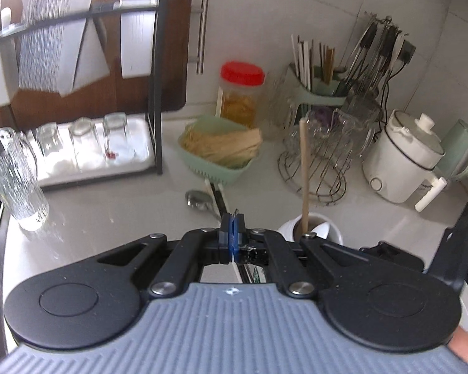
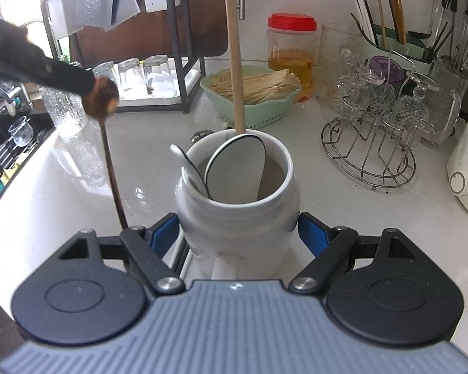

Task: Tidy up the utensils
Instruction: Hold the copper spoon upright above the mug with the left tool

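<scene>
Pinching something thin, only its edge showing, left gripper (image 1: 233, 218) has pads pressed together above counter (image 1: 124, 212); metal spoon (image 1: 199, 201) lies just beyond | right gripper (image 2: 238, 233) clamps white jar (image 2: 237, 215) holding wooden stick (image 2: 235, 56) and white spoons (image 2: 234, 168); dark wooden spoon (image 2: 104, 103) hangs at left from the left gripper, bowl uppermost.

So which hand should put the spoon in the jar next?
Left. The left gripper has its jaws shut on the spoon, up in the air beside the jar. The right gripper is busy holding the jar.
</scene>
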